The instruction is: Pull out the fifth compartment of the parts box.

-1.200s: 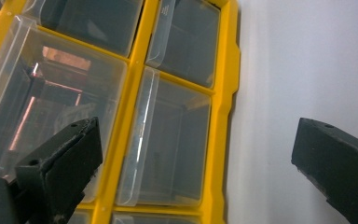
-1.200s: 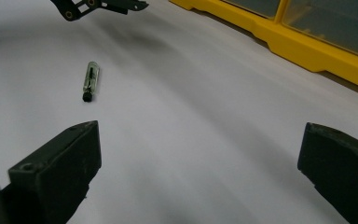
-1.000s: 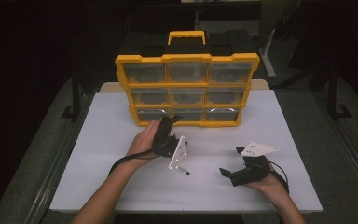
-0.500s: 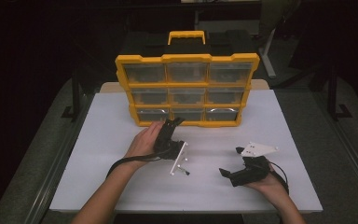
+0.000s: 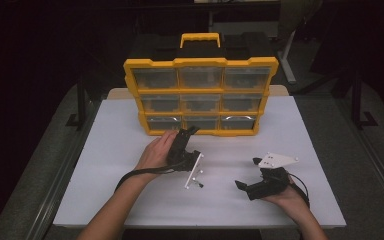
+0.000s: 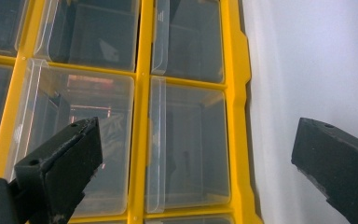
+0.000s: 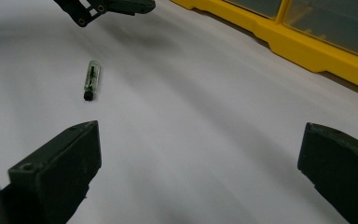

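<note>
One yellow organiser [image 5: 200, 95] stands upright at the far middle of the white desk [image 5: 120, 145], with nine clear drawers in three rows of three and one yellow handle [image 5: 200, 39] on top. Two tongs are at work. The left tongs [image 5: 186, 135], held in the person's left hand [image 5: 156, 152], reach toward the bottom row of the organiser, just in front of the middle drawer [image 5: 200, 122]; in the left gripper view the jaws stand wide apart and hold nothing, with the drawer fronts [image 6: 186, 144] close ahead between them. The right tongs [image 5: 247, 176], in the right hand [image 5: 290, 197], rest low on the desk at the near right, well apart from the organiser; the right gripper view shows their jaws wide apart and empty too, pointing across bare desk. One small clear vial with a dark cap [image 7: 91, 79] lies on its side on the desk between the two tongs, touching neither. Compared with a second ago, the left tongs have moved forward, closer to the bottom drawers, and the grey plate [image 5: 192, 170] on them has swung nearer the vial, while the right tongs and the vial lie as before.
</note>
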`<move>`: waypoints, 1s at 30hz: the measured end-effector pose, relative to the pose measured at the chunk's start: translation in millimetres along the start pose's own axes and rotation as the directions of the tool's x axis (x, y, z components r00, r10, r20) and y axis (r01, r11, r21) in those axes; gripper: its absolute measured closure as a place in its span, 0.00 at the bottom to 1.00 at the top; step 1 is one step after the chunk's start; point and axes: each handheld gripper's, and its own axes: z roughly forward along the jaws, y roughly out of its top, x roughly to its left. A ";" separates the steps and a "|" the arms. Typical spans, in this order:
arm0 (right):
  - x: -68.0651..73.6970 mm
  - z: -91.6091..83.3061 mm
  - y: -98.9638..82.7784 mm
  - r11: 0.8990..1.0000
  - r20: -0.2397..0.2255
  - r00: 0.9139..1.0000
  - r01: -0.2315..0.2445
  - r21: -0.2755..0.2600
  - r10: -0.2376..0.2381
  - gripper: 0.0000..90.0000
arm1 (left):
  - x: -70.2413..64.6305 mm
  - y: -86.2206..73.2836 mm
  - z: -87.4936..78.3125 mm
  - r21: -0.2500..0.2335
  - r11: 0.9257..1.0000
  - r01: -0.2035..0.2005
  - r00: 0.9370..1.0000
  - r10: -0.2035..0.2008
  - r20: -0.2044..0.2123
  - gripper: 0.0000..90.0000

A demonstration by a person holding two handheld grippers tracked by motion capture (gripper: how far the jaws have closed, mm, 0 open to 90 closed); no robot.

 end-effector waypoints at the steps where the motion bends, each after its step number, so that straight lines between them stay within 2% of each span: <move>1: 0.1 -0.2 0.1 1.000 0.000 1.000 -0.001 0.000 0.001 0.00 | 0.3 0.7 -0.2 -0.003 1.000 0.001 1.000 -0.001 -0.003 0.02; 10: -0.2 0.0 0.0 1.000 -0.001 1.000 -0.009 -0.005 0.009 0.00 | 8.4 3.9 2.2 0.010 1.000 0.005 1.000 -0.005 -0.029 0.02; 30: -2.6 0.1 -0.7 1.000 -0.006 1.000 -0.010 -0.009 0.009 0.00 | 33.6 11.3 9.5 -0.002 1.000 -0.026 0.997 0.026 -0.067 0.02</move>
